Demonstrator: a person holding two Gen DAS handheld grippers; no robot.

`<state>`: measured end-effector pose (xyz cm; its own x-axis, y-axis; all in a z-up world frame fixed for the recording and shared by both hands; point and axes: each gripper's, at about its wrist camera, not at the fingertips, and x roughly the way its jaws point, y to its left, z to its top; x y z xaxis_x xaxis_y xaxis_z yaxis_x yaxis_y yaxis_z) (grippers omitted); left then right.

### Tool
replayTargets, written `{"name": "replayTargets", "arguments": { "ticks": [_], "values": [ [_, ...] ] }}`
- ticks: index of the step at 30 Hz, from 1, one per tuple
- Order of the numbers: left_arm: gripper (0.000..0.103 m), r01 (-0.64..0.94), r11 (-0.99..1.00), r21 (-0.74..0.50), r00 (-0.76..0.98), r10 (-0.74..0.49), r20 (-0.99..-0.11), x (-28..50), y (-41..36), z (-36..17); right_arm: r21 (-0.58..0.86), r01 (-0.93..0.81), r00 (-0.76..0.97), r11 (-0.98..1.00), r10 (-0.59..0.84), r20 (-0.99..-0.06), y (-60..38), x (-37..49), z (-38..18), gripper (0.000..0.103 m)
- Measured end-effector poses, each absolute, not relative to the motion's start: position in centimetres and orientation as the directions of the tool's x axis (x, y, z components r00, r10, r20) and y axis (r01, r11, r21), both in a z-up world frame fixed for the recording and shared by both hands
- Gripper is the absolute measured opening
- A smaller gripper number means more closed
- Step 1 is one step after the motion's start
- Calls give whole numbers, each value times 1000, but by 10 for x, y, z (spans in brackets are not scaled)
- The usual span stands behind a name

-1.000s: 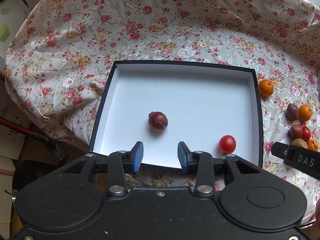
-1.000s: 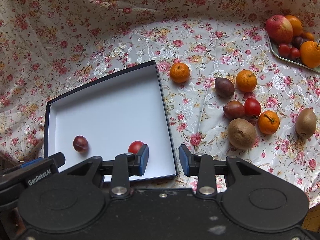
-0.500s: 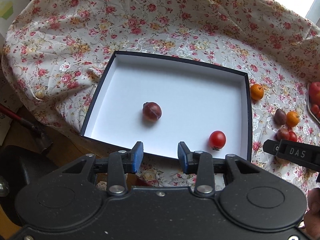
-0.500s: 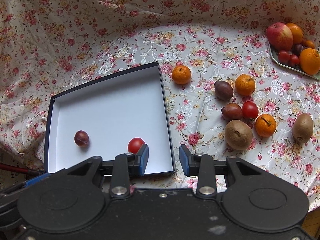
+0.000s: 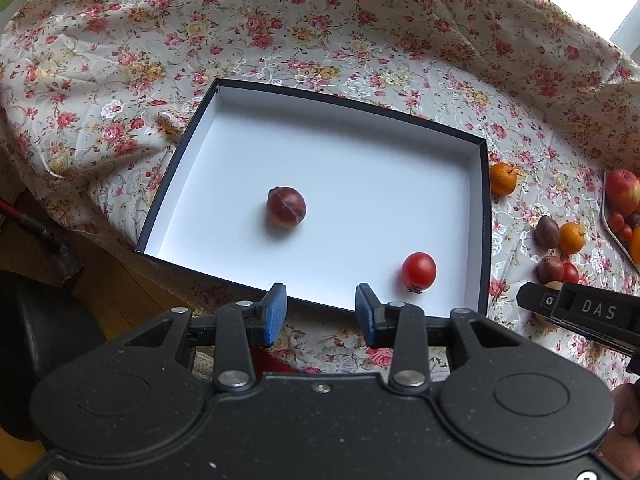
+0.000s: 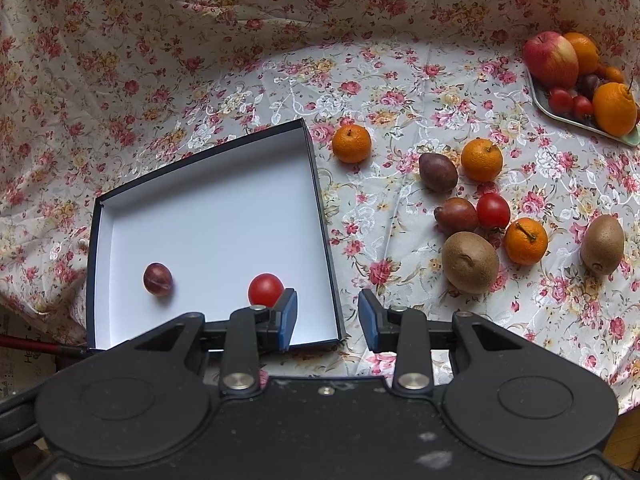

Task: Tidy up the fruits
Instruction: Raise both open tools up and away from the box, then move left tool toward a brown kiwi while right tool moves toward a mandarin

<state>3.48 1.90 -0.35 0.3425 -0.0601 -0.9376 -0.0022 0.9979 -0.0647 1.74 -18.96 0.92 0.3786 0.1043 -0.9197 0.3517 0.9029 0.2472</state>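
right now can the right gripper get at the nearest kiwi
Probably yes. The right gripper holds nothing, and the kiwi lies on open cloth just ahead, to its right. A plum and a tangerine crowd its far side only.

Two handheld grippers, matte black w/ blue pads

We see the left gripper (image 5: 321, 316) as a broad black speckled plastic body w/ two shallow round discs moulded in, one per side, plus a small screw at centre top. Two black link arms run fwd from silver rivets; smaller silver screws sit at the outer pivots. Each finger (image 5: 276, 312) ends in a ribbed blue pad on a black bracket. The right gripper (image 6: 327, 315) is the same build: black shell, twin discs, silver rivets, blue pads, w/ whitish scuff marks near its bottom edge. In the left cam, its side bar shows at right w/ "DAS" lettering in pale print.
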Motion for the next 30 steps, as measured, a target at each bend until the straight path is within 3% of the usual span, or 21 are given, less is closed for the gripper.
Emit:
{"name": "replayTargets", "arguments": {
  "ticks": [30],
  "values": [
    [46,130,986,-100,316,-137,-939,27,-35,-8,241,447,344,862,83,-935,-241,-19,2,37]
  ]
}}
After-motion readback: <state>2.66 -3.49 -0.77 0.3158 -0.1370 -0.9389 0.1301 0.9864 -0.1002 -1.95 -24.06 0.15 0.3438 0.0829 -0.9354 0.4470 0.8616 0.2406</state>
